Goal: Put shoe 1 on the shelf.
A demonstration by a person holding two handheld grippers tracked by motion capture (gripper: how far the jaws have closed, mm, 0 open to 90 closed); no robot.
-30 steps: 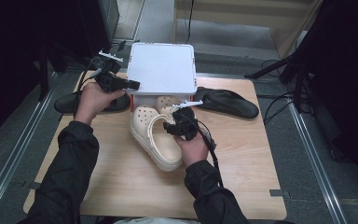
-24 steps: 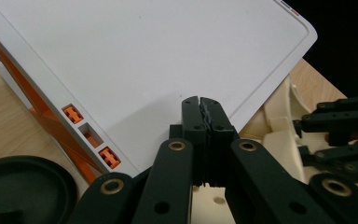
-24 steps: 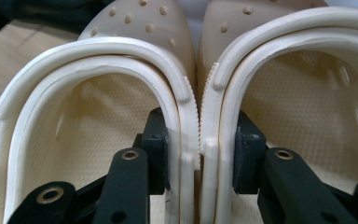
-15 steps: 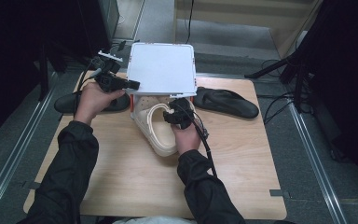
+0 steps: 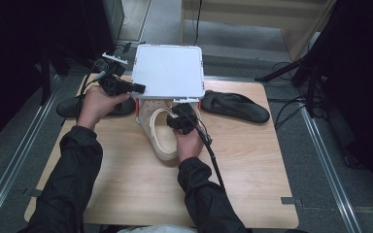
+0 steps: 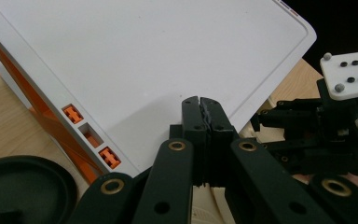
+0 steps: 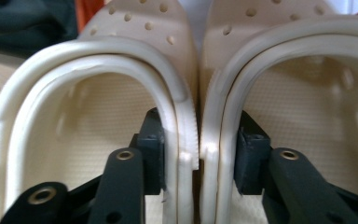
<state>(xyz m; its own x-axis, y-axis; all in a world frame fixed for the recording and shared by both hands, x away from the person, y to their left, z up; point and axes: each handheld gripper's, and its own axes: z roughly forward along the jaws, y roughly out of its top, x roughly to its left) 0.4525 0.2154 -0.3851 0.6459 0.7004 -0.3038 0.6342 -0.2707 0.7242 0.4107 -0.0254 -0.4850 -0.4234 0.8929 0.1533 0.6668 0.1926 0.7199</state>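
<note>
A white box lid (image 5: 170,70) with orange latches (image 6: 72,112) stands raised over its box at the table's far side. My left gripper (image 5: 138,89) is shut, and its tips (image 6: 200,105) press against the lid (image 6: 144,60) near its left edge. A pair of cream perforated clogs (image 5: 158,138) lies side by side, toes under the lid. My right gripper (image 5: 182,119) is shut on them. One jaw sits inside each clog, pinching the two inner walls (image 7: 198,149) together.
One black slipper (image 5: 92,107) lies left of the box, under my left hand. A second black slipper (image 5: 235,107) lies to the right of the box. Bare wooden tabletop (image 5: 252,165) spreads in front. Dark equipment and cables (image 5: 291,107) surround the table.
My right gripper has carried the clogs forward and left, bringing them together with their toes under the raised lid. The left gripper has stayed at the lid.
</note>
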